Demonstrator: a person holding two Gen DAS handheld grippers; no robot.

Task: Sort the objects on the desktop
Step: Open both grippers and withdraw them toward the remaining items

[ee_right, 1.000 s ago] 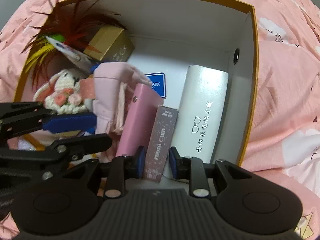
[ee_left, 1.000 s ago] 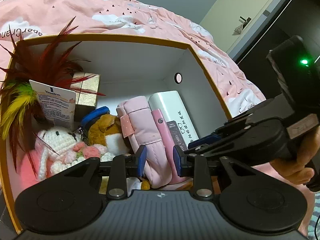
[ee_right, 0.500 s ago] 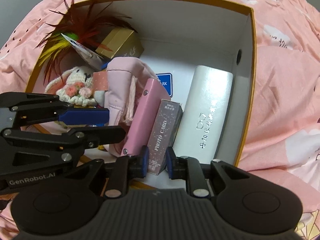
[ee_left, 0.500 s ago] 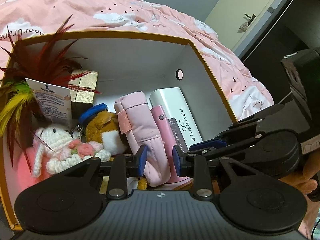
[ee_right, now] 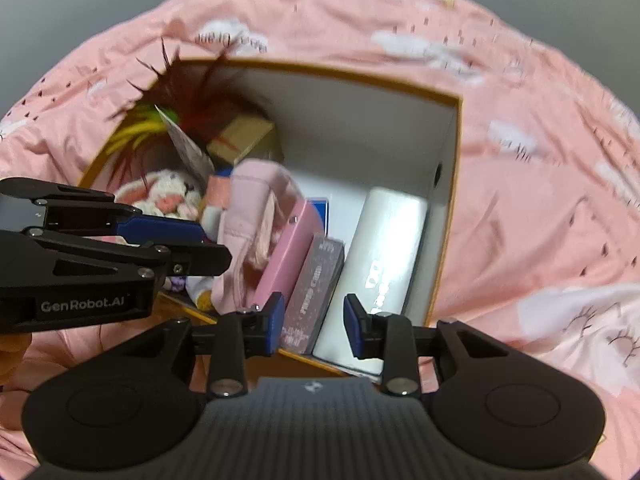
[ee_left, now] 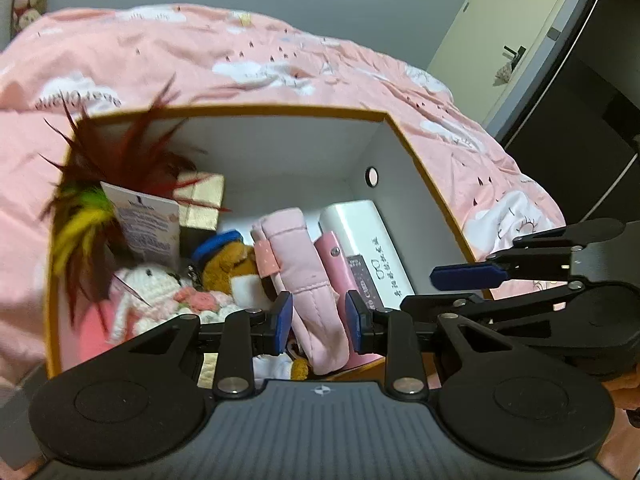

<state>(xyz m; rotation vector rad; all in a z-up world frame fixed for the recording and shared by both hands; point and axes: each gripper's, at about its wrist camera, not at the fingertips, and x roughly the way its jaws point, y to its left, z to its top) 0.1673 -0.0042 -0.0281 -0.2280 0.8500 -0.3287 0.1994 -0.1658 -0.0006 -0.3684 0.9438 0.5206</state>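
Observation:
An open box with an orange rim [ee_left: 416, 152] [ee_right: 452, 184] sits on a pink bedspread. It holds a white glasses case [ee_left: 360, 240] [ee_right: 384, 264], a dark photo-card box [ee_right: 316, 284], a flat pink case [ee_right: 288, 252], a pink fabric pouch [ee_left: 296, 256] [ee_right: 248, 204], a brown bear [ee_left: 236, 268], a crocheted bunny [ee_left: 152, 284], a gold box [ee_left: 200, 200] and red and yellow feathers [ee_left: 100, 184]. My left gripper [ee_left: 319, 322] and right gripper [ee_right: 314, 322] are both open and empty, above the box's near edge. Each shows from the side in the other's view.
The pink bedspread with cloud prints [ee_left: 240, 60] [ee_right: 540, 200] surrounds the box. A cream door with a handle [ee_left: 512, 52] and a dark opening [ee_left: 592, 120] stand at the right. A grey wall lies behind the bed.
Both grippers have pulled up and back from the box, which looks smaller and farther now. The right gripper's jaws have widened. The box's contents have not moved.

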